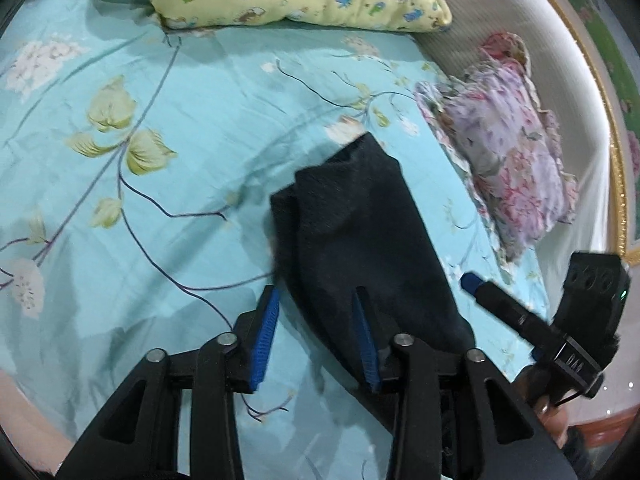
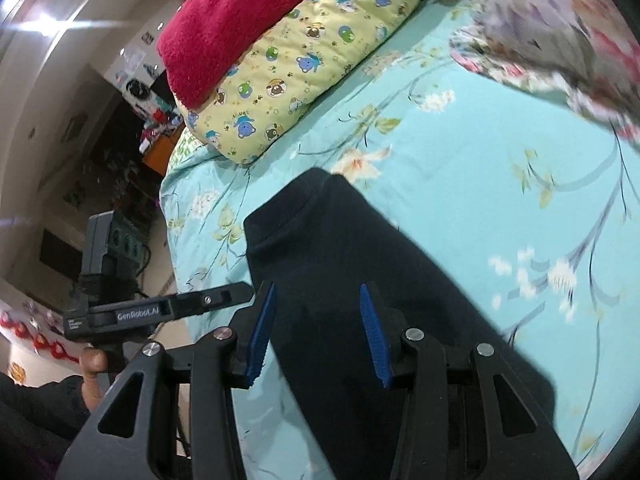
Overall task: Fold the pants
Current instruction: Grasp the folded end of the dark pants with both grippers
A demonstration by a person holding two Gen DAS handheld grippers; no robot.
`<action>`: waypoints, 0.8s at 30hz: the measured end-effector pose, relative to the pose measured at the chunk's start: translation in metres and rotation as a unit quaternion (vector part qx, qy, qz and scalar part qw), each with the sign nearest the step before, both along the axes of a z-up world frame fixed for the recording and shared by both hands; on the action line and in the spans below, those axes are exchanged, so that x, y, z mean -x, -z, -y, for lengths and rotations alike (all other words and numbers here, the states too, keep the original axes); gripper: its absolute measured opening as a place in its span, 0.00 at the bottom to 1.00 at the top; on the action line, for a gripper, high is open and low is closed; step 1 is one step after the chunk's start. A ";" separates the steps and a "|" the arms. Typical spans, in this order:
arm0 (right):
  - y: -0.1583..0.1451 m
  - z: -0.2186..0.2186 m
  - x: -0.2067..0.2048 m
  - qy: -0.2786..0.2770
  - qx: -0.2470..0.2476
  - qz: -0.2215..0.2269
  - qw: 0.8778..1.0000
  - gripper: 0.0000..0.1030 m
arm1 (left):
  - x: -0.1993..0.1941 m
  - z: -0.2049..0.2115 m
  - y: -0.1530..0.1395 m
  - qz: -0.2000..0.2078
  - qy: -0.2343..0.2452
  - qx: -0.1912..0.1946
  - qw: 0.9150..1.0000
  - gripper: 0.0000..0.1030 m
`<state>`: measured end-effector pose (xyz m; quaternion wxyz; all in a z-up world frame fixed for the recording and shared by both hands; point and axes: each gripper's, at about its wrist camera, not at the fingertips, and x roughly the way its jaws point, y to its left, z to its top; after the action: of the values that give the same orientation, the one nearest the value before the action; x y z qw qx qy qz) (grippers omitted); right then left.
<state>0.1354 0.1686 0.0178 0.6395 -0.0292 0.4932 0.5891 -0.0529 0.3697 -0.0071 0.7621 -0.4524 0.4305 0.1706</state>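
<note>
The dark pants lay at lower centre already doubled lengthwise, another fold remaining, I judged; my left claw and right claw gaped wide, empty

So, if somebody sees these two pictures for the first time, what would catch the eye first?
Probably the dark pants, lying as a long strip on the turquoise flowered bedsheet, right ahead of both open grippers: the left gripper and the right gripper. Next, the yellow cartoon-bear pillow at the far side of the bed, with a crimson fleece blanket on top of it.
</note>
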 end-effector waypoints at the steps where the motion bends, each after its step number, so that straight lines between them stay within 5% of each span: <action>1: -0.001 -0.005 -0.003 -0.007 0.003 0.007 1.000 0.44 | 0.000 -0.002 0.001 -0.005 -0.006 -0.001 1.000 0.42; 12: -0.005 -0.065 -0.028 -0.080 0.041 0.061 0.994 0.50 | -0.011 -0.013 0.011 -0.030 -0.020 0.001 0.999 0.42; 24: 0.016 -0.107 -0.035 -0.160 0.088 0.058 0.981 0.50 | -0.022 -0.024 0.016 -0.037 -0.030 0.008 0.999 0.42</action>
<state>0.1705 0.2759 0.0018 0.5591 -0.1980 0.4945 0.6353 -0.0306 0.3938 -0.0231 0.7363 -0.4649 0.4461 0.2069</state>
